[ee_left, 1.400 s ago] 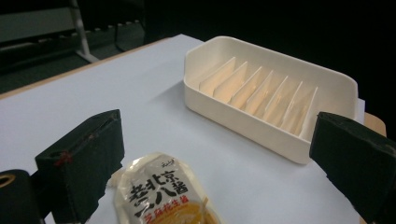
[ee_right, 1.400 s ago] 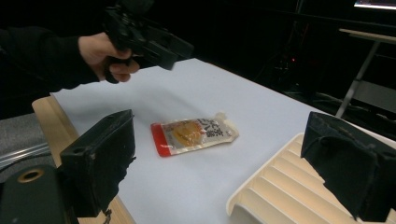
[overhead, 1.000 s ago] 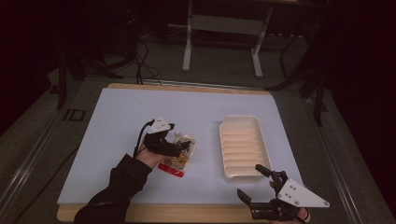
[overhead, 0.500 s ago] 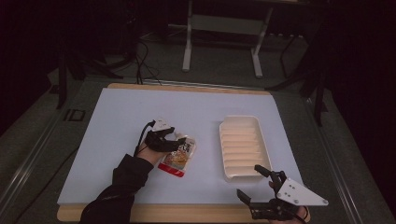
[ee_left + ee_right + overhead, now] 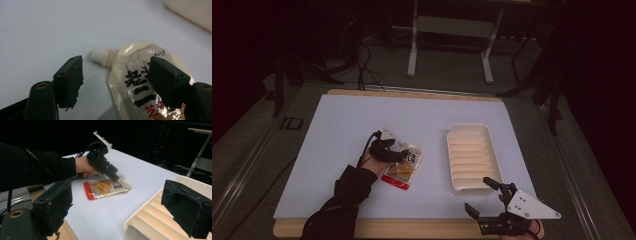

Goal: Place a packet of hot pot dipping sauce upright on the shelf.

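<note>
the pouch (image 5: 403, 167) is lying flat on the white mat (image 5: 337, 130), left of the ridged tray (image 5: 472, 155). its little white cap (image 5: 98, 54) is pointing away from the person. the left claw (image 5: 393, 151) is sitting low over the cap end, and its jaws have just been closing. they are standing apart, one on the bare mat beside the cap and one over the black writing, not pinching. the right claw (image 5: 484, 200) is waiting near the tray's close corner, jaws wide apart and holding nothing.
</note>
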Action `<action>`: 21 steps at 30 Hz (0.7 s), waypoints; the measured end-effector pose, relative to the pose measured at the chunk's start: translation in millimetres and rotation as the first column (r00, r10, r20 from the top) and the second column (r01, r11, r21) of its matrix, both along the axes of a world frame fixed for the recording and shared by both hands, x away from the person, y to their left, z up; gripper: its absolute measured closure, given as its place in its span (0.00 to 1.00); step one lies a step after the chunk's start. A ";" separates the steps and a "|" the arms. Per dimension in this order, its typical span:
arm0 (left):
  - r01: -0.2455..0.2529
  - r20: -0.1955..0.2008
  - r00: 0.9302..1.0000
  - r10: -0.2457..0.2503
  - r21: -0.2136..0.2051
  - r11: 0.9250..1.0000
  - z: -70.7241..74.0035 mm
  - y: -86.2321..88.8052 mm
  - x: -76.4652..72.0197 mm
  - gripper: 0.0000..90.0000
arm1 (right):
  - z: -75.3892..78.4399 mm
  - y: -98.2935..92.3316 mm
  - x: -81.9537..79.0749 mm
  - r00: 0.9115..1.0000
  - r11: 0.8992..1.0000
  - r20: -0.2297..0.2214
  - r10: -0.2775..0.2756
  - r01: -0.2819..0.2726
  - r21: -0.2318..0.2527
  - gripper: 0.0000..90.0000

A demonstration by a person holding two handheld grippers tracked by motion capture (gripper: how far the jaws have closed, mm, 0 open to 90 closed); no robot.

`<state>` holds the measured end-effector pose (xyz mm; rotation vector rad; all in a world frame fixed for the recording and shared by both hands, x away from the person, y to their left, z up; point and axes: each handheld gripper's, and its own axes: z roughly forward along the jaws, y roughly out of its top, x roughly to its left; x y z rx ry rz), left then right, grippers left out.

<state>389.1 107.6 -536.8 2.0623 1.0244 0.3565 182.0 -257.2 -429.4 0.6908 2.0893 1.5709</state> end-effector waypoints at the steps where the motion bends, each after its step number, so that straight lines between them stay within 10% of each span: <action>1: 0.006 -0.007 1.000 -0.006 0.003 1.000 -1.2 -0.5 0.8 0.31 | -0.2 0.1 0.3 1.000 1.000 -0.002 -0.001 0.001 0.001 0.11; 12: 0.045 -0.020 0.999 -0.042 0.129 0.991 -0.8 -17.1 1.0 0.29 | -0.7 1.5 0.3 1.000 1.000 -0.009 0.004 -0.004 -0.002 0.11; 21: 0.097 -0.067 0.994 -0.087 0.163 0.982 7.2 -25.7 -0.9 0.54 | -0.6 1.9 0.2 1.000 1.000 -0.011 0.007 -0.007 -0.002 0.11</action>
